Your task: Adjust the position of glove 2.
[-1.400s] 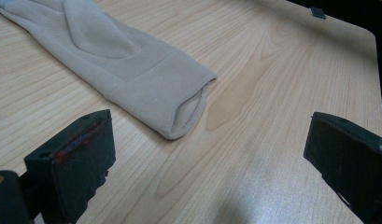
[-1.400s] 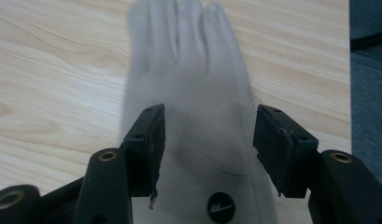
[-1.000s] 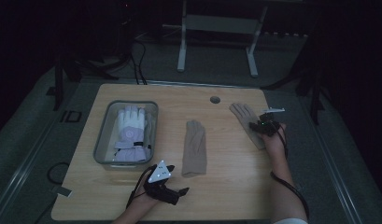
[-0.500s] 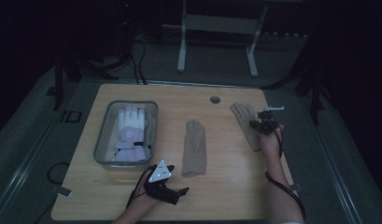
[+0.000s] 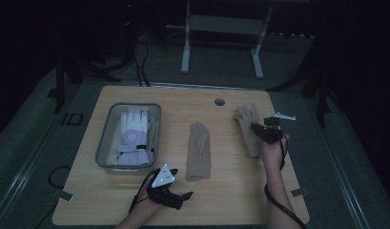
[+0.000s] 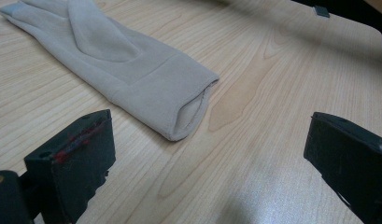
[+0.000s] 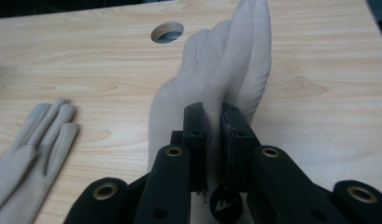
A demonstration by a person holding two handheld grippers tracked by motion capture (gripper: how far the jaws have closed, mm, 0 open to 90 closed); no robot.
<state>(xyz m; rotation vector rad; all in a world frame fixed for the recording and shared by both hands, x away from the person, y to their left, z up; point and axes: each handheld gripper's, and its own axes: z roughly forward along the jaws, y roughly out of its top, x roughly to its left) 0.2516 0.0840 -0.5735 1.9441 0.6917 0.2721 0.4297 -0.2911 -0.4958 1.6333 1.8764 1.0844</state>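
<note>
Two beige gloves are on the wooden table (image 5: 230,200). My right gripper (image 5: 258,128) (image 7: 213,135) is shut on the right glove (image 5: 245,119) (image 7: 216,74), pinching a fold of cloth near its palm and raising it slightly off the table. The other glove (image 5: 198,150) (image 6: 123,65) (image 7: 30,149) lies flat at mid-table, cuff toward me. At the front edge my left gripper (image 5: 182,198) (image 6: 207,158) stands open, its jaws wide apart just short of that cuff, with nothing between them.
A clear plastic bin (image 5: 103,143) at the left holds a white and lavender glove (image 5: 132,133). A round cable hole (image 5: 219,101) (image 7: 167,31) sits near the table's far edge. Metal stand legs and cables lie on the floor beyond.
My right gripper has closed on the right glove and come back toward me and up a little, dragging the glove along. The left gripper has stayed put.
</note>
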